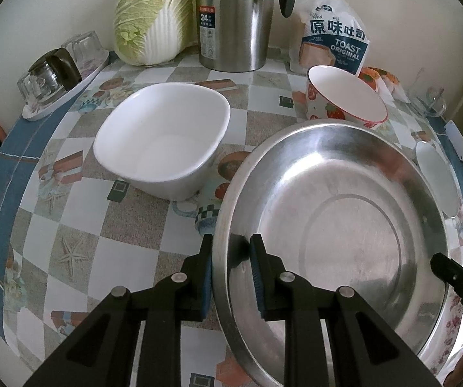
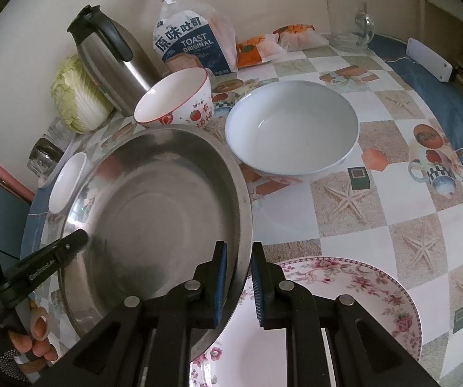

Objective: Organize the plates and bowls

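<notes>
While both tongs (image 1: 231,251) (image 2: 237,258) straddle its rim, steel basin (image 1: 344,225) tilts.

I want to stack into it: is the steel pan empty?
Empty. The steel pan shows only bare metal inside in both views, with both grippers straddling its rim.

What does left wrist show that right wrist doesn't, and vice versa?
Left wrist only: the whole white square bowl, which the right view shows only as a sliver.

Right wrist only: a floral plate under the steel basin's near edge, a round white bowl and a glass mug.

Both: the steel basin, each gripper's jaws straddling its rim, the strawberry bowl, thermos, cabbage and toast bag.
</notes>
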